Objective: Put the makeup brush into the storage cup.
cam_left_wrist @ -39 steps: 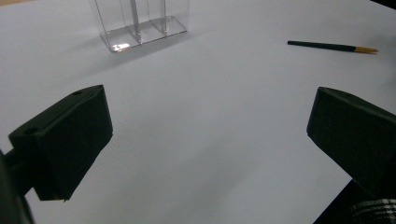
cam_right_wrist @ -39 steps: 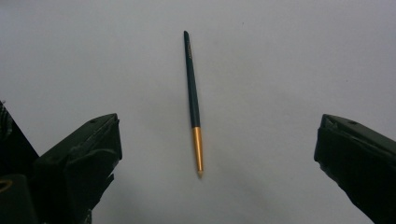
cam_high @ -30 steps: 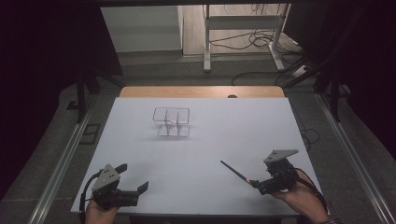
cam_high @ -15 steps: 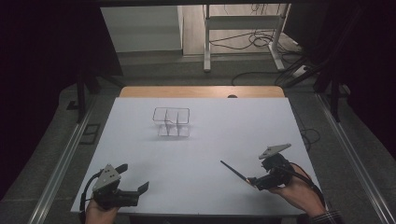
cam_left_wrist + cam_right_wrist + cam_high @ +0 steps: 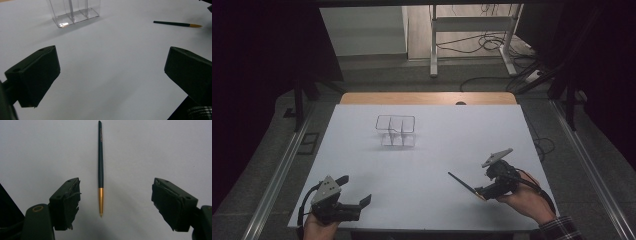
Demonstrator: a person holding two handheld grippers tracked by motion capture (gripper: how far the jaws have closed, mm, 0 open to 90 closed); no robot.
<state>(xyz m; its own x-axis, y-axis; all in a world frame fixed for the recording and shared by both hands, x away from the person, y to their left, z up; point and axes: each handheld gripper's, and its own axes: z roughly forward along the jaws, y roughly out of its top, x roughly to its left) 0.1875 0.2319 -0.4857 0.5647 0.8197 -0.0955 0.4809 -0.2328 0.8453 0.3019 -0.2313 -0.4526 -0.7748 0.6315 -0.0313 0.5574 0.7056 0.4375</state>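
Note:
A dark green pencil with a gold tip lies flat on the white table, also seen in the high view as the pencil at the front right. My right gripper is open and has just been closing; the gold end lies between its jaws, clear of both pads. In the high view the right gripper sits at that end of the pencil. My left gripper rests at the front left, open with nothing between its fingers, as the left gripper shows in its own view.
A clear plastic holder with compartments stands upright at the table's middle back; the left gripper view has the holder at its upper left and the pencil at its upper right. The table's front edge runs just under both hands.
The right hand has shifted slightly left along the table toward the pencil's gold end, and its jaws stand narrower. The left hand and the holder have kept still.

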